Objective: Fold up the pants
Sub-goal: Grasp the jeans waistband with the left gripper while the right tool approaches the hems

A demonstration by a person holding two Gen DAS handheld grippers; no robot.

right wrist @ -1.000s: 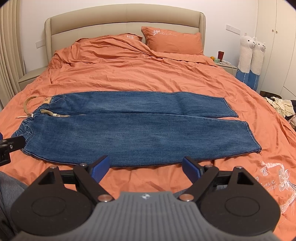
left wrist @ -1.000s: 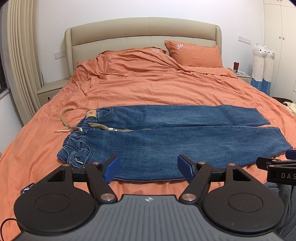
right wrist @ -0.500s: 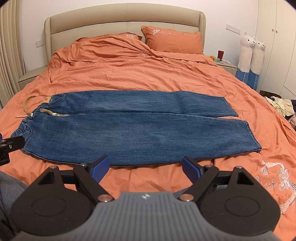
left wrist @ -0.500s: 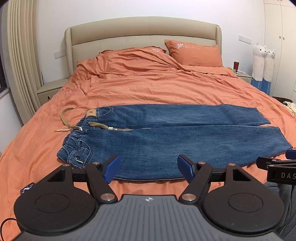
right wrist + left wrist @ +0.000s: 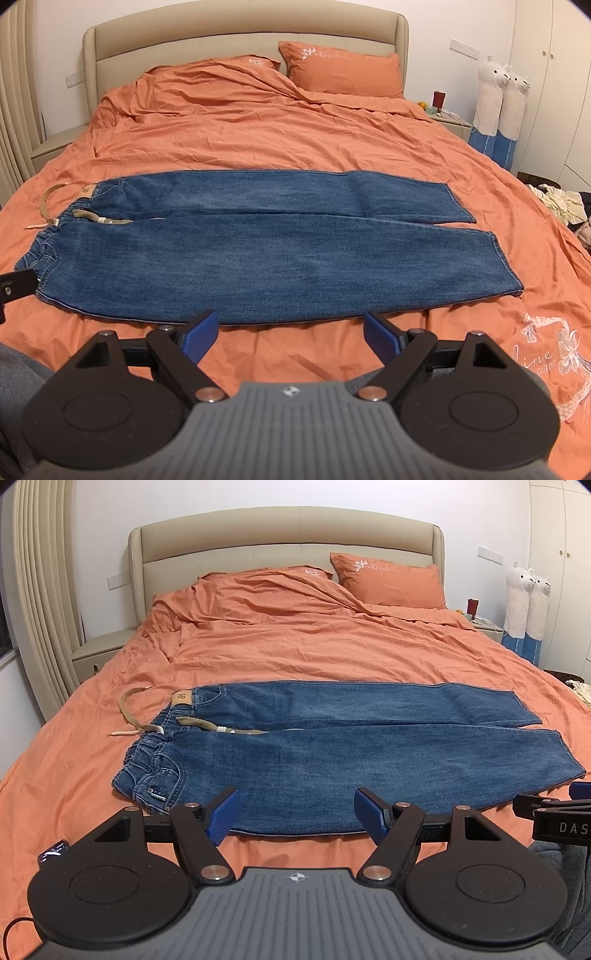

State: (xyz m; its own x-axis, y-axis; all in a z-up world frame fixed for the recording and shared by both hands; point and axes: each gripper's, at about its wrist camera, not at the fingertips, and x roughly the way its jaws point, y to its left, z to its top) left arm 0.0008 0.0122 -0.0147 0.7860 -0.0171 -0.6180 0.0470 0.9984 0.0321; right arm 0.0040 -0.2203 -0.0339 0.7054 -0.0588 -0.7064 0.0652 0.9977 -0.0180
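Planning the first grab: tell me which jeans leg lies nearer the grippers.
The lower leg, its edge just past both open grippers; the other leg lies beyond it, toward the headboard.

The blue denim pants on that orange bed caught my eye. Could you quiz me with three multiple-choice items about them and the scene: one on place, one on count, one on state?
1. Where does the waistband of the blue denim pants lie in the right wrist view?
A. picture left
B. picture right
C. by the headboard

2. How many white plush alpacas stand beside the bed?
A. one
B. two
C. four

3. How does the left hand-held gripper stand?
A. shut on the pants
C. shut on the tan drawstring
B. open, holding nothing

Answers:
1 A, the gathered waist and tan drawstring sit at picture left, the hems at the right.
2 B, two heads show side by side.
3 B, its blue pads are wide apart, short of the pants' near edge on the orange bedsheet.
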